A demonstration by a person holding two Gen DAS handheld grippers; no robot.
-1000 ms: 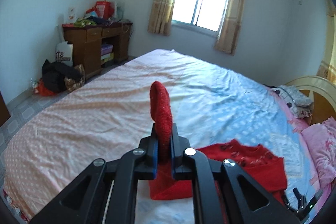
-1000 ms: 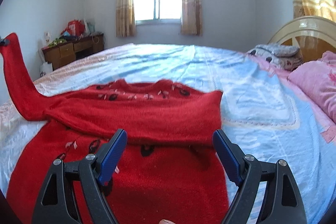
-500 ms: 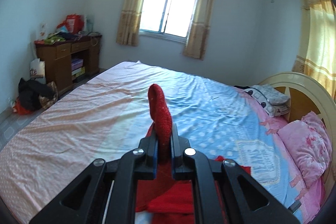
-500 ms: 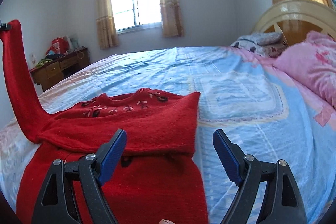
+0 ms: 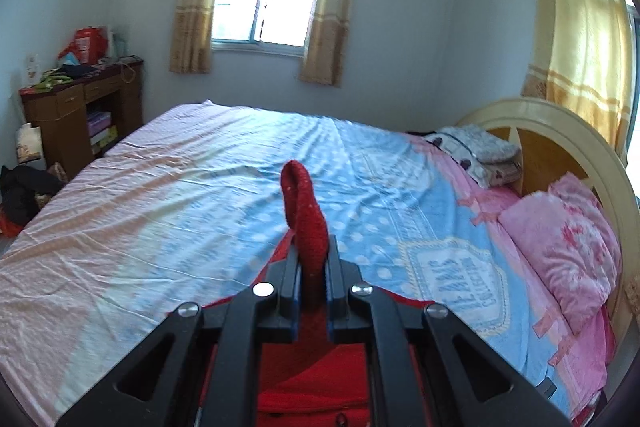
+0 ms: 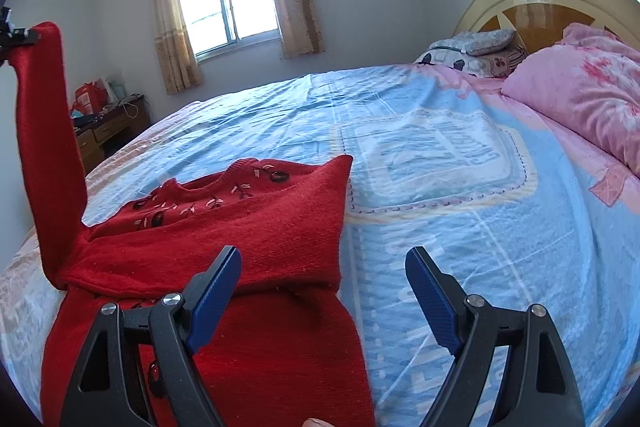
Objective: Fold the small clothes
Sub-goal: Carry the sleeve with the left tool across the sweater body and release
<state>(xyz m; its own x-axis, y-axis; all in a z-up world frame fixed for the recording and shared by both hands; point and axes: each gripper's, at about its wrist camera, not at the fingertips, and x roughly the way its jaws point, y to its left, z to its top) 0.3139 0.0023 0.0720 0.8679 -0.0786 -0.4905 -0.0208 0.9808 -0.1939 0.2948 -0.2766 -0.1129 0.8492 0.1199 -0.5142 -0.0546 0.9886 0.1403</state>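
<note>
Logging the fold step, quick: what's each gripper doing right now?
Left gripper: shut on the red sweater's sleeve, lifted off the bed.
Right gripper: open, holding nothing, above the sweater body.

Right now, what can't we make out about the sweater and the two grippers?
- Left gripper: right wrist view shows only its tip; the left frame edge cuts it off.
- Red sweater hem: hidden by the right gripper and the bottom edge.
- Sweater body, left wrist view: behind the gripper frame; only the sleeve shows.
</note>
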